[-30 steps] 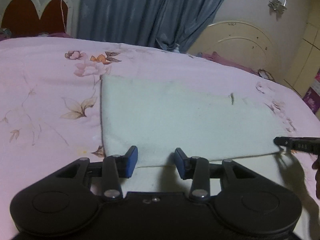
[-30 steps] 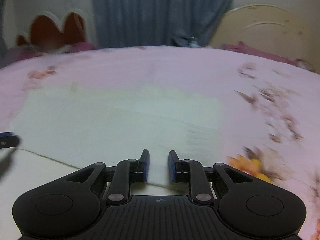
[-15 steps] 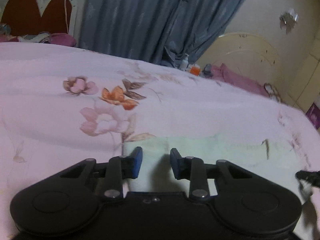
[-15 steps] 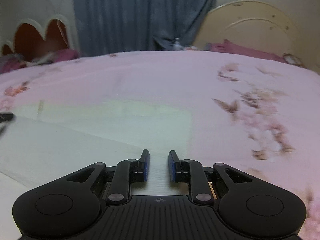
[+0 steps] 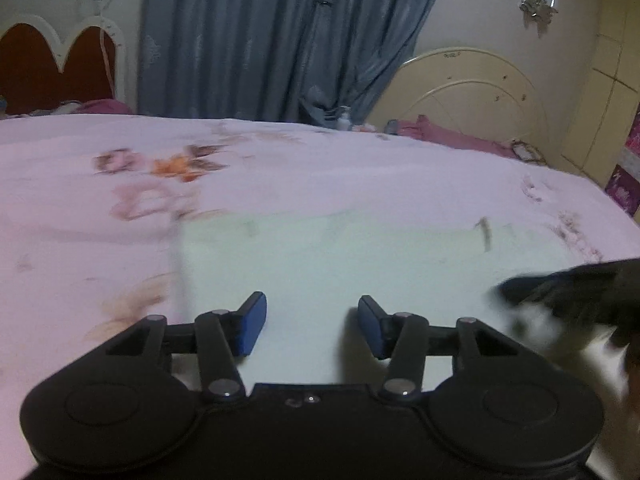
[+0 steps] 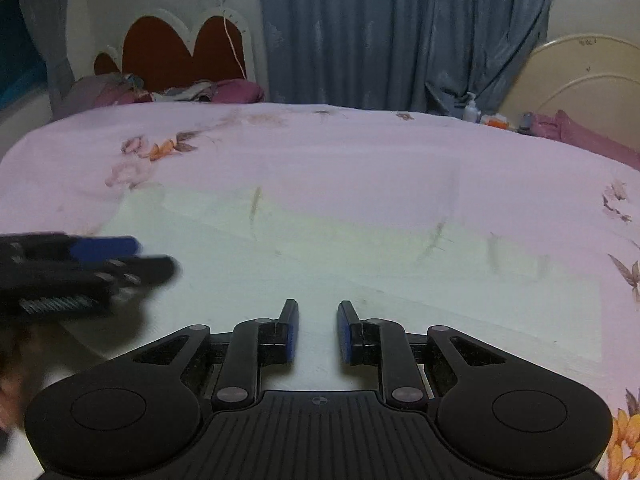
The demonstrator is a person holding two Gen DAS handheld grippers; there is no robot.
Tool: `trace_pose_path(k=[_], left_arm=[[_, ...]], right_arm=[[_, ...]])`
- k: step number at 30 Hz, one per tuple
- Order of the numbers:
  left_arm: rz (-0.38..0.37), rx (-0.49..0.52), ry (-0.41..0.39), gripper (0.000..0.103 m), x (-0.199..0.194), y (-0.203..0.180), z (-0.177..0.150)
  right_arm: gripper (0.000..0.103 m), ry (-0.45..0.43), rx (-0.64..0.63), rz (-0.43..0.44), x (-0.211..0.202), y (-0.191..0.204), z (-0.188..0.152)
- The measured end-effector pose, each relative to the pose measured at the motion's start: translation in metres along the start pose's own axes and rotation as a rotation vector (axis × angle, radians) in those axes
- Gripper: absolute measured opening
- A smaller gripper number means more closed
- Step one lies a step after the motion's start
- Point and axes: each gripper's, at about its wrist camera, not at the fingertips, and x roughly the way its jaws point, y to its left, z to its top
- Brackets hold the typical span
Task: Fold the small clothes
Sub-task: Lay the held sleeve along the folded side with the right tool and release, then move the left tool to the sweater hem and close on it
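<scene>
Left wrist view: the pale greenish-white cloth (image 5: 340, 256) is lying flat on the bed (image 5: 360, 168), spread across the pink flowered bedsheet, with its left edge running straight up just past the left tool (image 5: 311, 322). That tool hangs over the cloth's near part with its blue pads well apart; the jaws have just been opening wider and there's nothing pinched between them, only cloth underneath. The right tool (image 5: 520, 292) pokes in from the right edge as a dark blur, low over the cloth.

Right wrist view shows the same cloth (image 6: 360, 264) looking like stacked folded layers, a few faint streaks on it. The right tool (image 6: 318, 330) sits over the near edge with a narrow gap between its pads and nothing gripped. The left tool (image 6: 132, 256) is blurry on the left.

Further out: blue curtains (image 6: 400, 32), a red headboard (image 6: 180, 52), and a cream headboard (image 5: 472, 92).
</scene>
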Motion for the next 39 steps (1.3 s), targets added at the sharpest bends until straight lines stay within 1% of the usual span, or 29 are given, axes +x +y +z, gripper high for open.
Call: trace_pose_path(k=[1,2,3,5,7,8,9,10,11,12,13,15,16,18,19,20,21,23,24,25,26,27,29,30,31,32,34,37,39], left_arm=[[0.002,0.01,0.005,0.05,-0.006,0.007,-0.004],[0.0,0.007,0.015,0.05,-0.008,0.014,-0.005],[-0.013,-0.006,0.016,0.05,-0.012,0.019,-0.007],[0.006,-0.016,0.012,0.05,-0.022,0.014,-0.004],[-0.024,-0.009,-0.024,0.052,-0.03,-0.005,-0.002],[-0.045,0.001,-0.031,0.052,-0.031,-0.017,-0.001],[-0.054,0.029,-0.031,0.052,-0.031,-0.032,-0.003],[-0.056,0.05,-0.023,0.052,-0.029,-0.042,-0.005],[-0.059,0.059,-0.009,0.052,-0.027,-0.049,-0.008],[-0.062,0.06,0.005,0.052,-0.025,-0.052,-0.012],[-0.048,0.061,0.019,0.052,-0.023,-0.051,-0.016],[-0.015,0.055,0.024,0.051,-0.028,-0.038,-0.023],[0.0,0.043,0.023,0.051,-0.032,-0.03,-0.025],[0.014,0.039,0.026,0.051,-0.038,-0.016,-0.03],[0.007,0.035,0.026,0.051,-0.039,-0.014,-0.032],[0.008,0.034,0.029,0.051,-0.038,-0.015,-0.031],[0.015,0.042,0.032,0.053,-0.036,-0.019,-0.029],[0.028,0.048,0.038,0.054,-0.034,-0.027,-0.024],[0.029,0.041,0.041,0.053,-0.035,-0.027,-0.022],[0.018,0.037,0.038,0.054,-0.04,-0.028,-0.022],[0.014,0.039,0.031,0.054,-0.046,-0.028,-0.023],[0.023,0.049,0.026,0.056,-0.054,-0.029,-0.027],[0.032,0.062,0.028,0.066,-0.065,-0.03,-0.036],[0.038,0.056,0.034,0.085,-0.07,-0.03,-0.04],[0.055,0.045,0.039,0.094,-0.076,-0.03,-0.046],[0.064,0.045,0.036,0.093,-0.082,-0.032,-0.052],[0.077,0.056,0.055,0.09,-0.088,-0.037,-0.059],[0.097,0.052,0.051,0.089,-0.107,-0.048,-0.069],[0.111,0.055,0.046,0.089,-0.122,-0.055,-0.076]], right_arm=[[0.019,-0.001,0.039,-0.085,-0.005,-0.019,-0.003],[0.019,-0.002,0.067,-0.133,-0.008,-0.037,-0.005],[0.019,0.0,0.089,-0.155,-0.013,-0.051,-0.009],[0.019,0.016,0.101,-0.155,-0.023,-0.058,-0.01],[0.02,-0.002,0.066,-0.166,-0.033,-0.039,-0.006],[0.022,-0.026,0.04,-0.125,-0.04,-0.024,-0.005],[0.035,-0.032,0.026,-0.079,-0.043,-0.011,-0.006],[0.04,-0.029,0.009,-0.034,-0.044,0.001,-0.007],[0.04,-0.014,-0.011,0.001,-0.042,0.013,-0.011],[0.04,0.007,-0.02,0.018,-0.039,0.018,-0.015],[0.04,0.03,-0.028,0.028,-0.037,0.02,-0.019],[0.04,0.034,-0.024,-0.021,-0.041,0.009,-0.028],[0.04,0.031,0.002,-0.049,-0.046,-0.004,-0.03],[0.04,0.036,0.071,-0.157,-0.057,-0.039,-0.038],[0.04,0.046,0.119,-0.178,-0.061,-0.058,-0.043],[0.04,0.046,0.157,-0.152,-0.064,-0.068,-0.044],[0.04,0.05,0.156,-0.136,-0.064,-0.071,-0.044],[0.04,0.067,0.084,-0.163,-0.062,-0.061,-0.039],[0.04,0.071,0.076,-0.17,-0.064,-0.058,-0.038],[0.04,0.058,0.096,-0.166,-0.07,-0.055,-0.035],[0.04,0.024,0.127,-0.153,-0.081,-0.055,-0.034],[0.04,-0.001,0.142,-0.146,-0.087,-0.056,-0.038],[0.04,-0.007,0.147,-0.134,-0.1,-0.056,-0.046],[0.04,0.0,0.154,-0.125,-0.105,-0.058,-0.051],[0.04,0.008,0.166,-0.112,-0.107,-0.058,-0.052],[0.04,0.019,0.189,-0.097,-0.111,-0.059,-0.058],[0.04,0.032,0.232,-0.074,-0.118,-0.06,-0.065],[0.04,0.022,0.26,-0.038,-0.136,-0.055,-0.077],[0.04,0.008,0.257,-0.019,-0.152,-0.05,-0.085]])
